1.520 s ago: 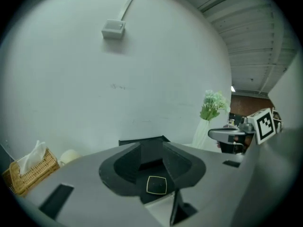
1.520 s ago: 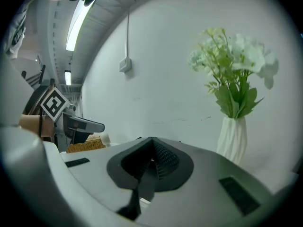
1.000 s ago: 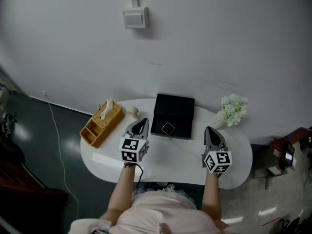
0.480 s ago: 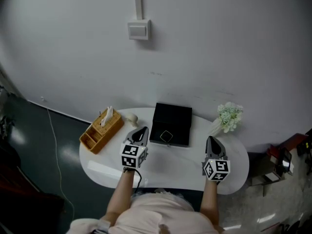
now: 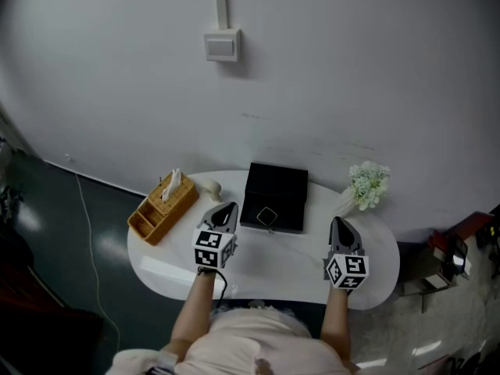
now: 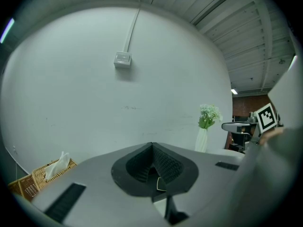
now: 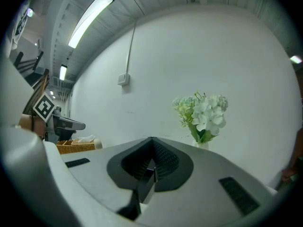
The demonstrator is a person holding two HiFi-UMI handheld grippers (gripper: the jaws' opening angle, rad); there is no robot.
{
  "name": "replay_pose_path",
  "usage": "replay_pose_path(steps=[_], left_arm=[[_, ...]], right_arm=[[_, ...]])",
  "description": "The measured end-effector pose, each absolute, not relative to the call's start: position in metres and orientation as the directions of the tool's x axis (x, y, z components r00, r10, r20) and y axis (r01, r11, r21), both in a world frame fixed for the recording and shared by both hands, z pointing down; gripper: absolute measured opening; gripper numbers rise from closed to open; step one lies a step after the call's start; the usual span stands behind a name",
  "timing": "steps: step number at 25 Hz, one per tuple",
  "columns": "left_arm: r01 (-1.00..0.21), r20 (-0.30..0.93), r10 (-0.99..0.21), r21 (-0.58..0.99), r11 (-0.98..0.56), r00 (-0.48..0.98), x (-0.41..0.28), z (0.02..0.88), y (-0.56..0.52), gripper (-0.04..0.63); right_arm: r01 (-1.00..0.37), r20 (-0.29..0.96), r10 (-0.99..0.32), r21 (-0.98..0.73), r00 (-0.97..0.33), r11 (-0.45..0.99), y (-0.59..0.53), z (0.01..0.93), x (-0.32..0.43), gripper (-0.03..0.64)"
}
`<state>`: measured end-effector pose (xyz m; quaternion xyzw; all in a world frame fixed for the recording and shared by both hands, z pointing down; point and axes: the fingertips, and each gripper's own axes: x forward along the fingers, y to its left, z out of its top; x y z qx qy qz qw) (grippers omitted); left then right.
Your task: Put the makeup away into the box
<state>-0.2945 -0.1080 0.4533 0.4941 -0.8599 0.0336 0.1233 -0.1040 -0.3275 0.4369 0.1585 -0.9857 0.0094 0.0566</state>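
Observation:
A closed black box [image 5: 274,197] with a small diamond emblem on its lid lies at the back middle of the white oval table [image 5: 266,268]. A small cream-coloured object [image 5: 211,187] sits just left of it; I cannot tell what it is. My left gripper [image 5: 228,208] hovers at the box's front left corner with its jaws shut and nothing in them [image 6: 152,144]. My right gripper [image 5: 337,223] is to the right of the box, apart from it, pointing toward the flowers, jaws shut and nothing in them [image 7: 151,139]. No other makeup item shows.
A wicker basket [image 5: 162,203] with a tissue in it stands at the table's left end. A white vase of pale flowers [image 5: 364,184] stands at the back right, close ahead of the right gripper. The wall [image 5: 328,84] runs right behind the table.
The head view has tilted up a little, so the table sits lower and smaller in the picture. Both grippers keep their places by the box, still shut.

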Motion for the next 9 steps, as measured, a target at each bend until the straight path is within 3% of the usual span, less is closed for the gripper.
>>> replay_pose_path(steps=[9], left_arm=[[-0.866,0.251,-0.847,0.062,0.496,-0.468,-0.2931,0.4545,-0.1087,0.026]], right_arm=[[-0.334,0.124,-0.331,-0.003,-0.935,0.943,-0.3323,0.4408,-0.0985,0.015]])
